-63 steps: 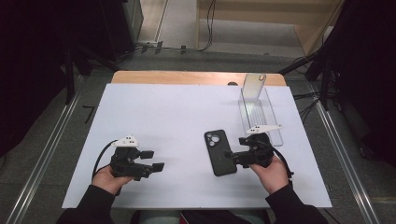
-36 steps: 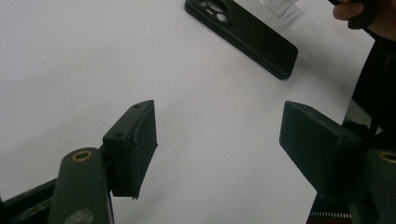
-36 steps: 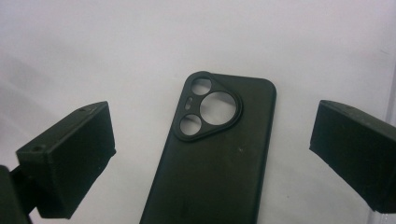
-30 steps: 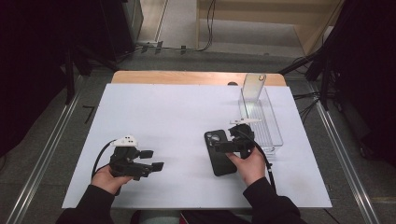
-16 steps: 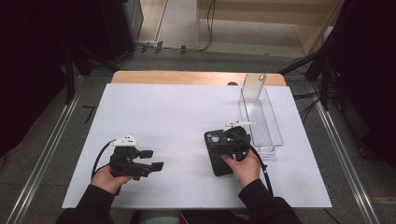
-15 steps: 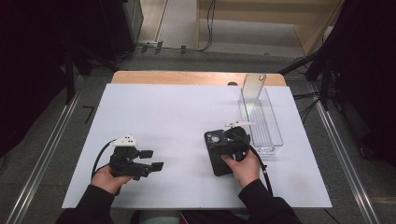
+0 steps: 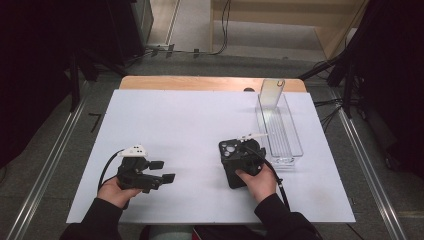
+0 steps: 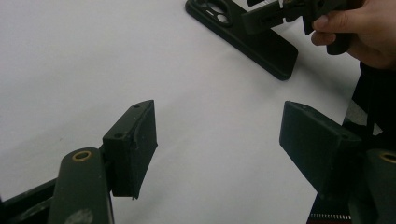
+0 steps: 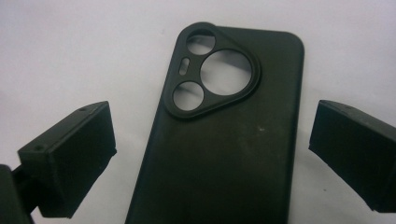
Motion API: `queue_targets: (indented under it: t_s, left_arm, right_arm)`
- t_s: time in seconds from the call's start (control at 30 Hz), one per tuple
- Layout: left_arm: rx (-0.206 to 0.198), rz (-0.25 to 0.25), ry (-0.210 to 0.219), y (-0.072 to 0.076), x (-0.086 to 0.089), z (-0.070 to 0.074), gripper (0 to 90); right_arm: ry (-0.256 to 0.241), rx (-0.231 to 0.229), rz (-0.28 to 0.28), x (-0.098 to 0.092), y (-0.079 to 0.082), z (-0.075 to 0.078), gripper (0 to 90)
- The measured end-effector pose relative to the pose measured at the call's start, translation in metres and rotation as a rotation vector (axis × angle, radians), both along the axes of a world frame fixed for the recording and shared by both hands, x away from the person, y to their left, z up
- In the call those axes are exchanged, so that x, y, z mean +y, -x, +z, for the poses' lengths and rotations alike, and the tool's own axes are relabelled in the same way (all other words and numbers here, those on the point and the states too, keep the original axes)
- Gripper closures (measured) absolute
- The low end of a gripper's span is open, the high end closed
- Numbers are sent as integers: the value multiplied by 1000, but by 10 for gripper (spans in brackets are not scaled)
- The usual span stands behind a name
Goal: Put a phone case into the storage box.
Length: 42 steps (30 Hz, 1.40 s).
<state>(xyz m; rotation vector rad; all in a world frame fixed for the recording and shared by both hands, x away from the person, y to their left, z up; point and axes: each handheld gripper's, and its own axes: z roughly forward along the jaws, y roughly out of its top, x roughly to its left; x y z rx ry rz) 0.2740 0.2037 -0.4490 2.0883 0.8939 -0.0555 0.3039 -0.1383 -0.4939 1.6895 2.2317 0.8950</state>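
The white table sheet carries a matte black phone case with a triangular camera cutout, lying flat at near right. A clear plastic rectangular tray stands just beyond it, far right. The right gripper straddles the case, jaws spread wide, not touching. The left gripper, near left, is spread and empty.

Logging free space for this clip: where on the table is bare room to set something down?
Bare: the white mat behind the left gripper, reaching the wooden edge. Crowded: the near right, where the right gripper straddles the phone case beside the clear bin.
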Motion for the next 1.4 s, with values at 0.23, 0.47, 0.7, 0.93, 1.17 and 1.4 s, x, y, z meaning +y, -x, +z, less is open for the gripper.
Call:
queue_targets:
  t_s: [0.23,0.47,0.7,0.93,1.17,1.4]
  left_arm:
    - [-1,-1,5,0,0,0,281]
    - [-4,0,3,0,0,0,281]
    - [-1,-1,-1,0,-1,0,281]
    - [-1,-2,-2,1,-1,0,281]
    - [-2,-1,2,1,-1,1,281]
    - [-3,3,4,0,-1,1,281]
  right_arm:
    - [36,24,15,4,0,-7,0]
    - [81,5,26,9,4,-14,0]
    - [110,-59,-2,10,12,-18,61]
    - [127,-95,-16,13,16,-22,65]
    - [118,-128,-8,8,19,-23,116]
    - [116,-113,7,6,18,-21,132]
